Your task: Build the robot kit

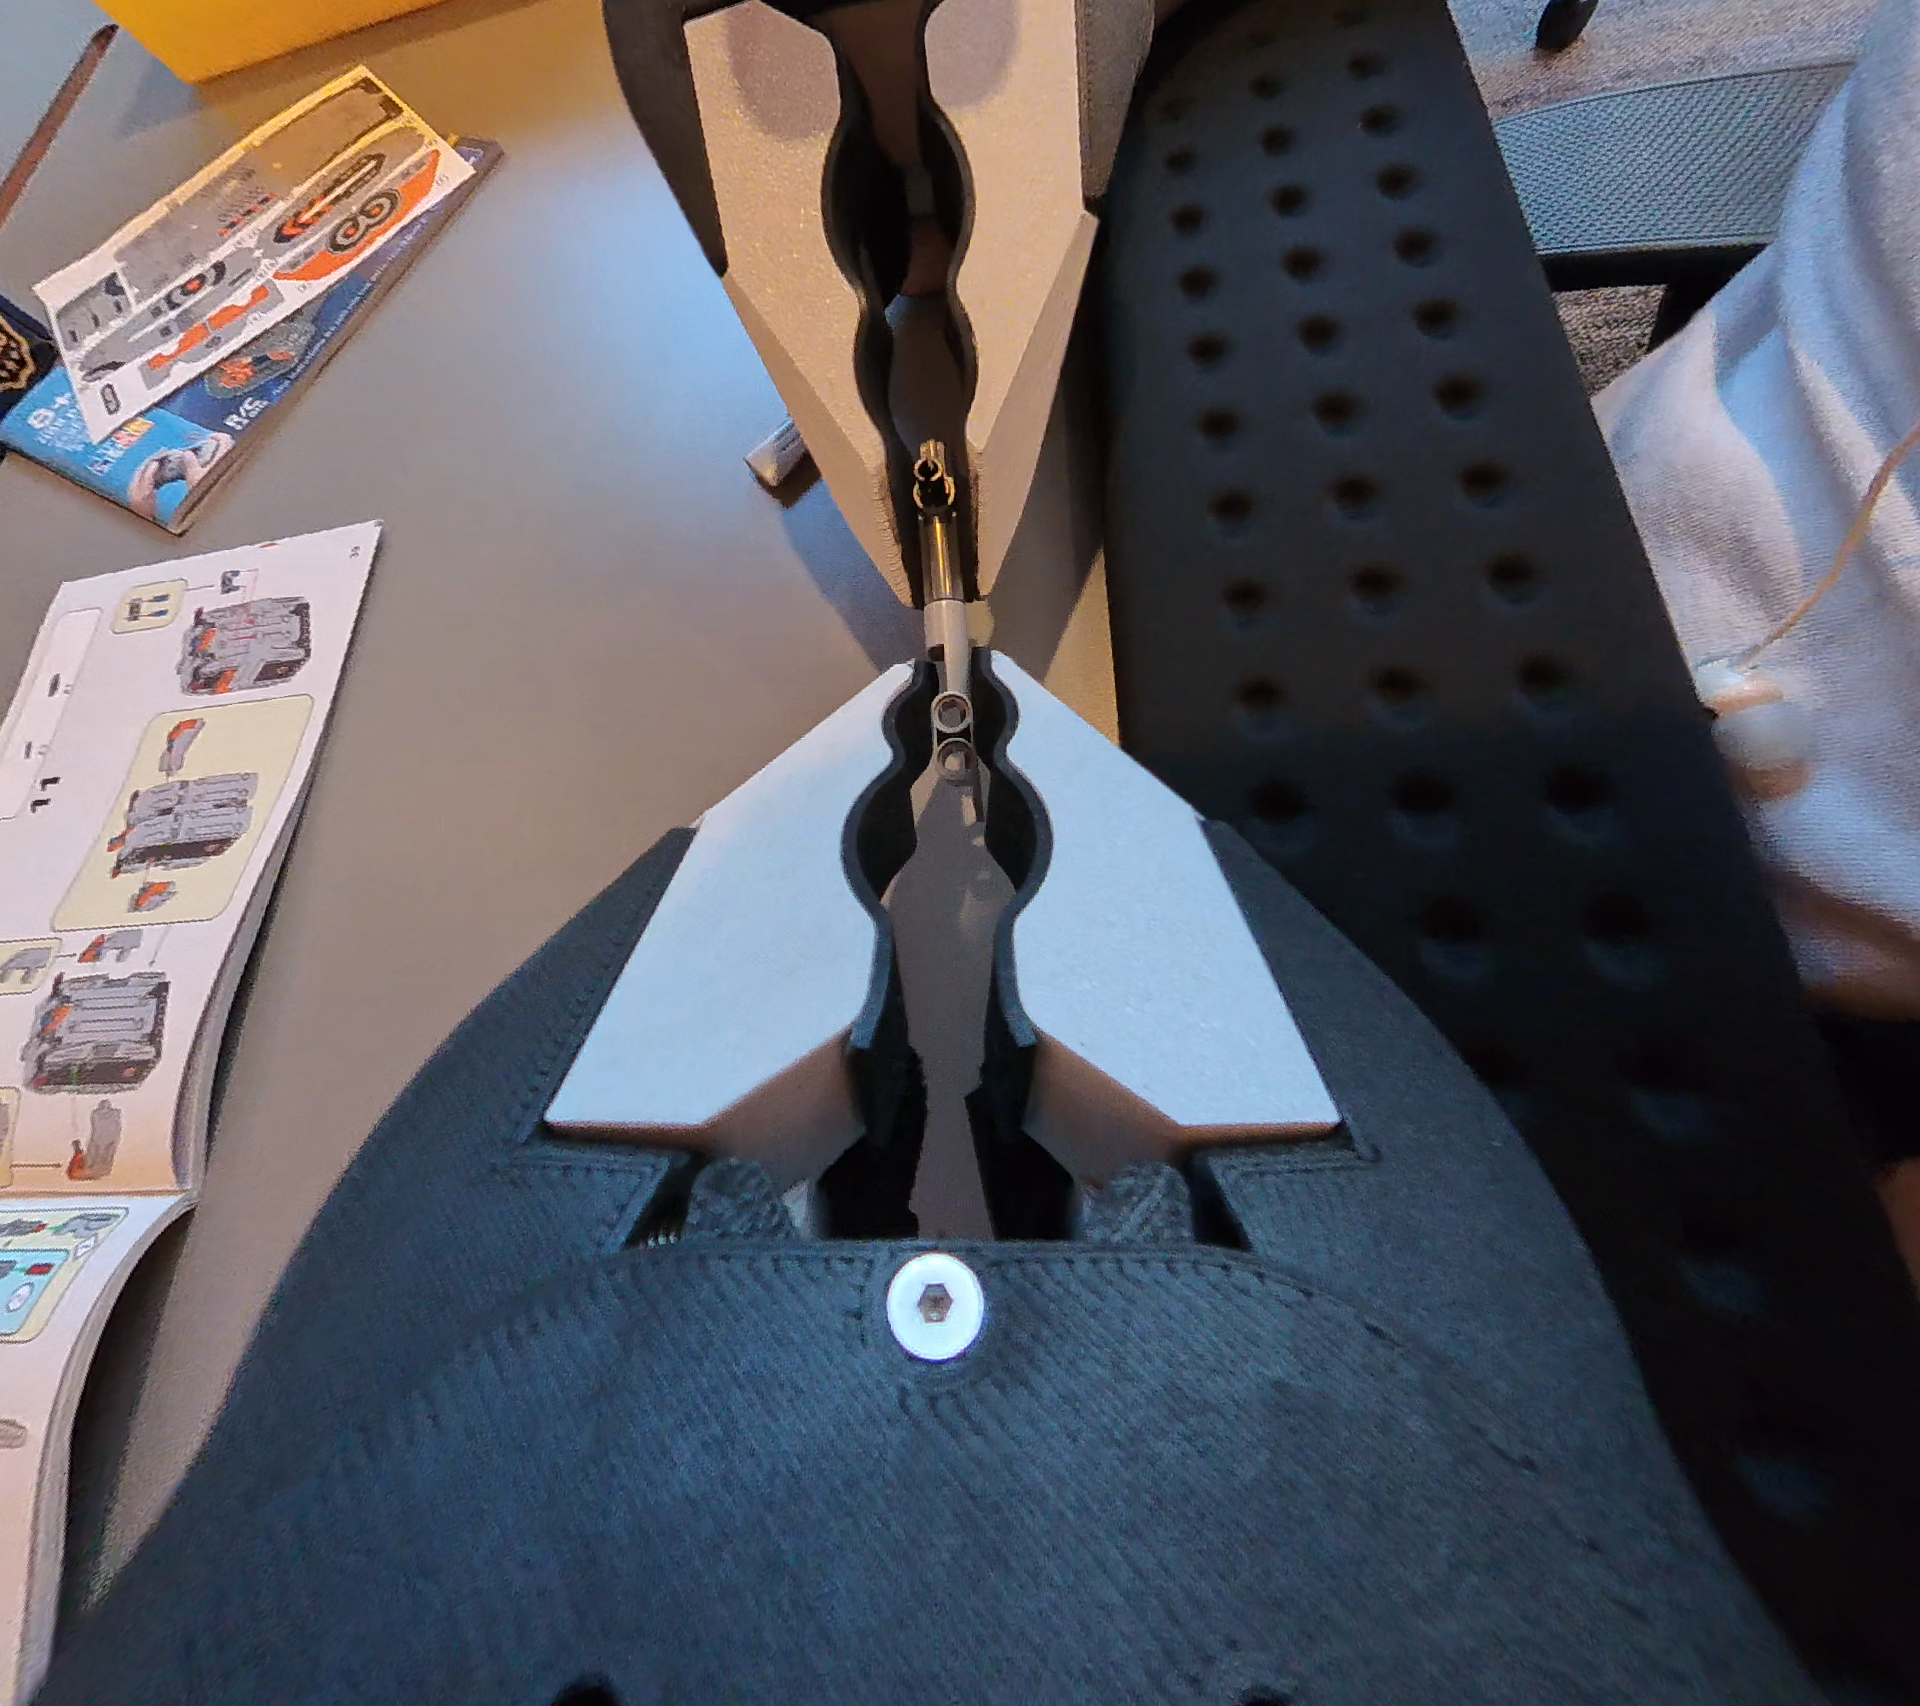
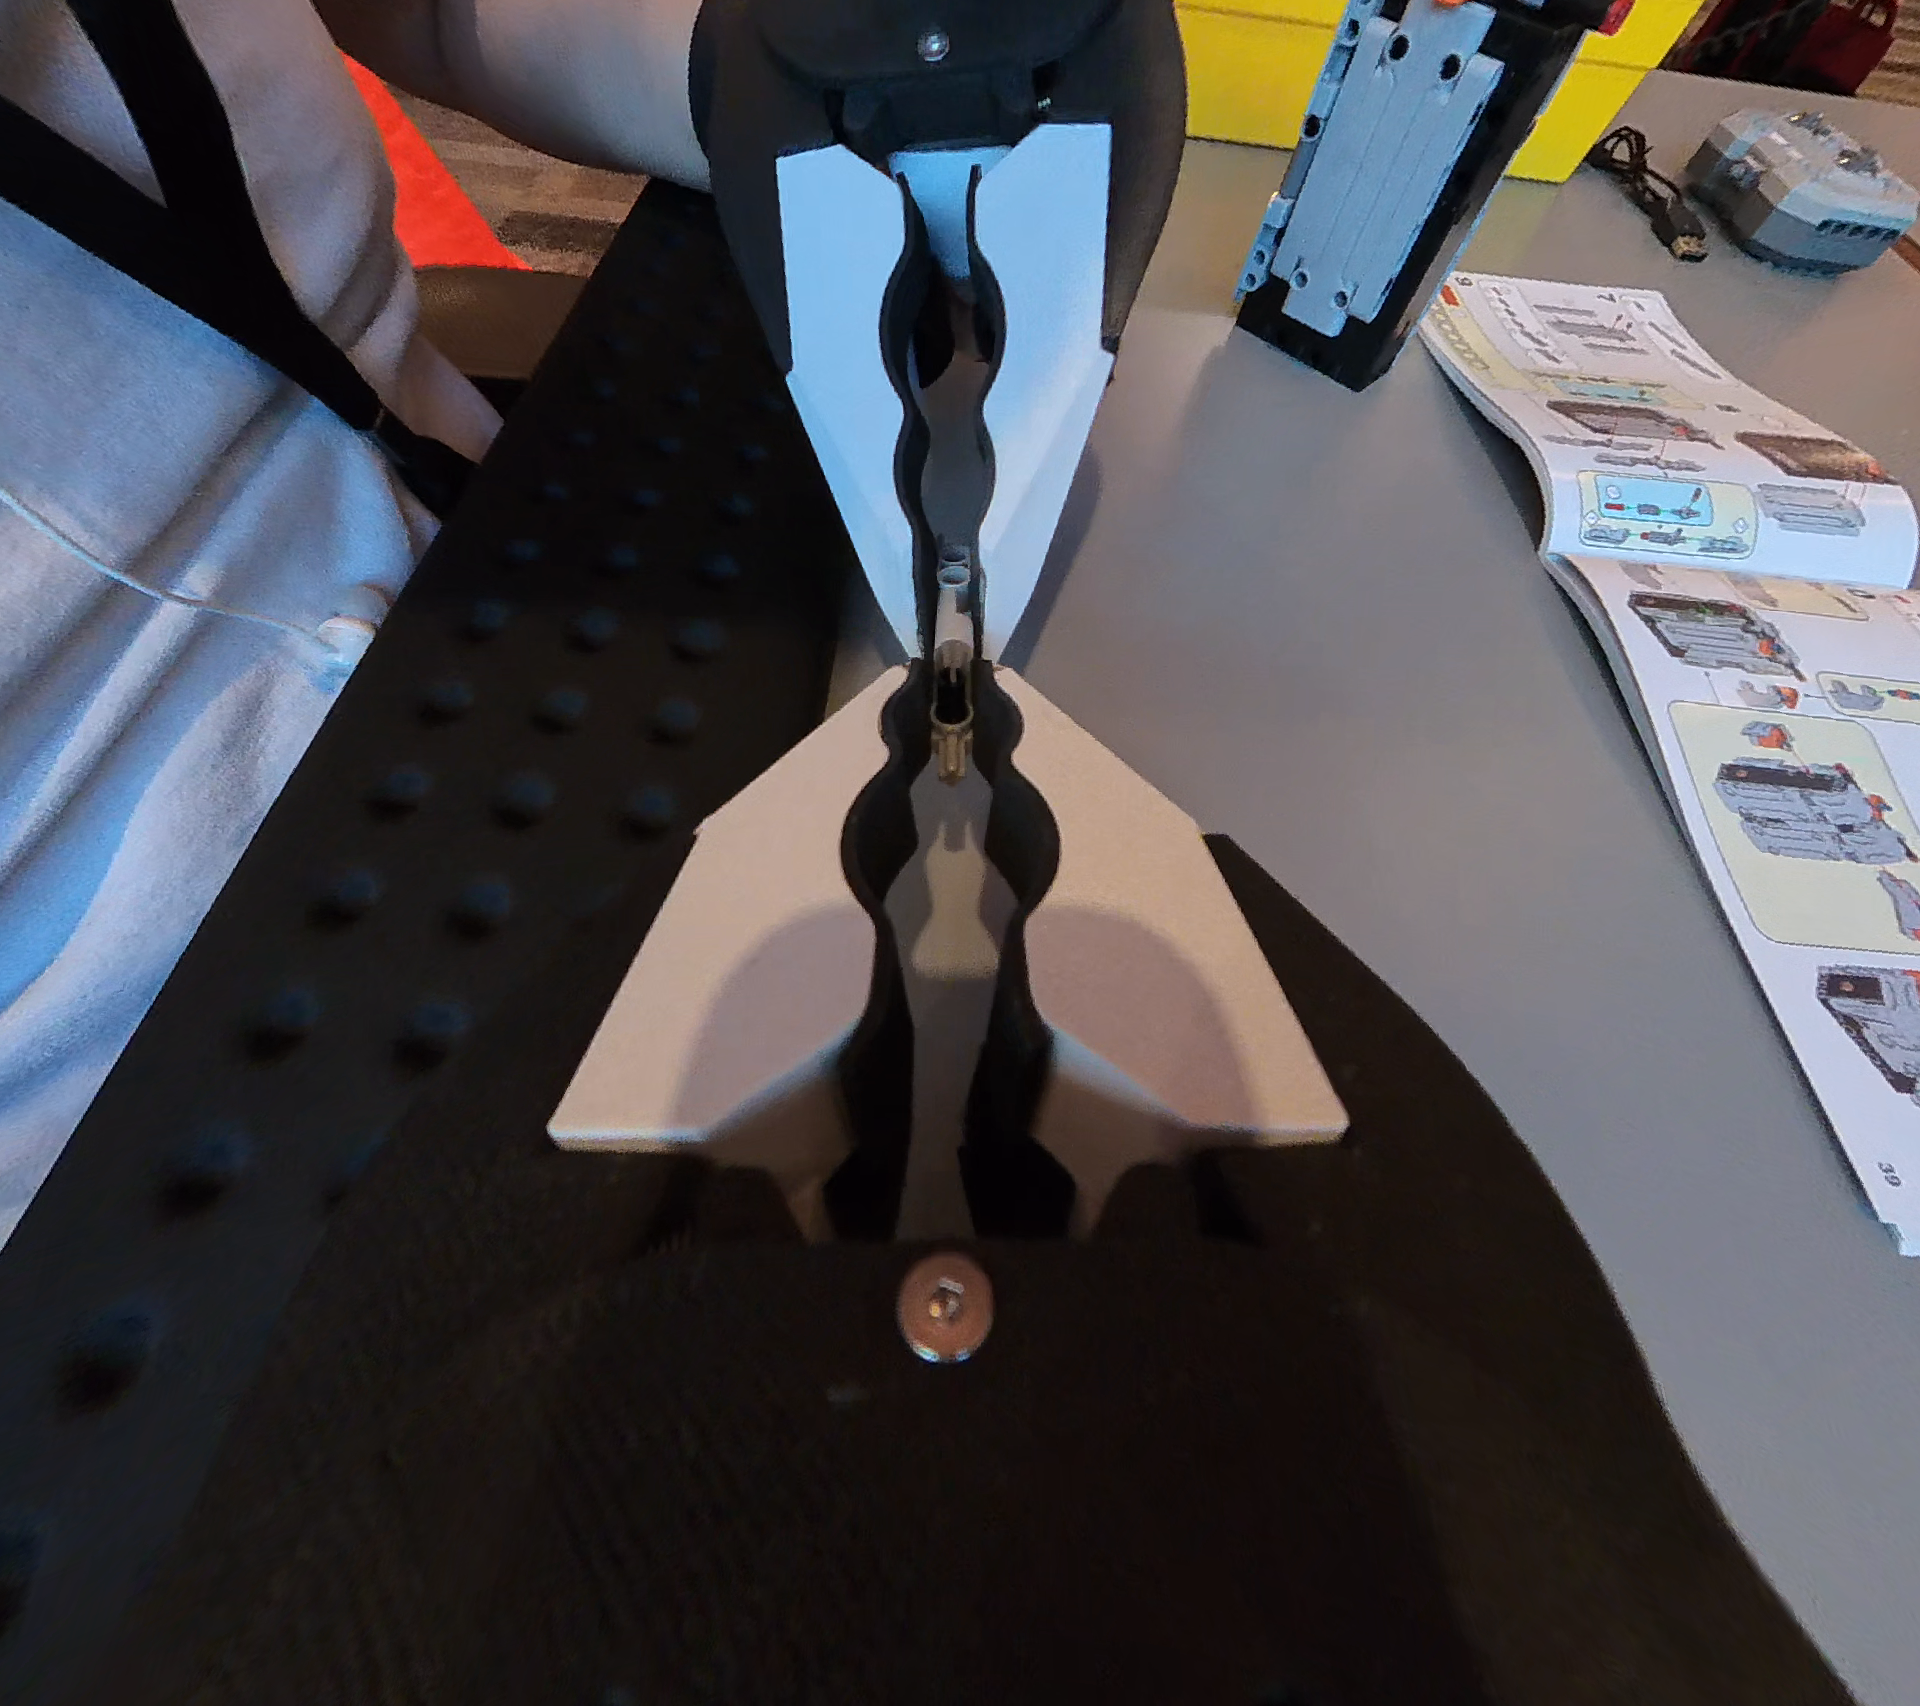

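grey connector and black pin joined between 2 grippers.

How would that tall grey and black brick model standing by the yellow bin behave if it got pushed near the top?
The brick model stands upright on its narrow end, so a high push would probably tip it. It looks rigid, though the small orange and blue pieces on top might pop off.
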A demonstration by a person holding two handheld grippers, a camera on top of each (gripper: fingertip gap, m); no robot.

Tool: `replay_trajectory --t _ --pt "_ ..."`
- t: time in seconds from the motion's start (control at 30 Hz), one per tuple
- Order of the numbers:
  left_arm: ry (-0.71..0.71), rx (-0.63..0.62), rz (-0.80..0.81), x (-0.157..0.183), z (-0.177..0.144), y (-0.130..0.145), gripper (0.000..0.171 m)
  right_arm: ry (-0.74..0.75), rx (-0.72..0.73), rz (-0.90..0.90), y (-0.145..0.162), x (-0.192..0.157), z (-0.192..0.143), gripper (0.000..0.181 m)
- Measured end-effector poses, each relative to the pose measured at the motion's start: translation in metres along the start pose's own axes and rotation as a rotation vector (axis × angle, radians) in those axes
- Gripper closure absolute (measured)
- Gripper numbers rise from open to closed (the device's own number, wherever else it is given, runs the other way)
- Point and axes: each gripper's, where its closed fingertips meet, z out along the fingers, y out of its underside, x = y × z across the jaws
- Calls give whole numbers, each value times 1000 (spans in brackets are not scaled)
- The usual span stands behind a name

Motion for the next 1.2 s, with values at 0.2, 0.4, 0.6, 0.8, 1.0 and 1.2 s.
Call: replay_trajectory --t 0.2,0.4,0.6,0.8,1.0,1.2 --pt "4 22 -6 2 -4 -1 165 8 5 -29 -2 -3 1 175" --pt "-67 96 -132 -25 -44 18 166 138 156 51 -12 24 -45 176" --pt "-130 -108 -62 -37 -24 44 166 190 117 86 -6 38 -44 175" --pt "-88 -98 -166 -35 -16 36 138 231 86 62 -4 46 -47 176" --pt "51 214 -478 -35 -35 -26 144 236 53 -134 -23 30 -32 176" --pt "184 279 -612 -20 -42 -33 165 132 -20 -389 -47 14 7 176"
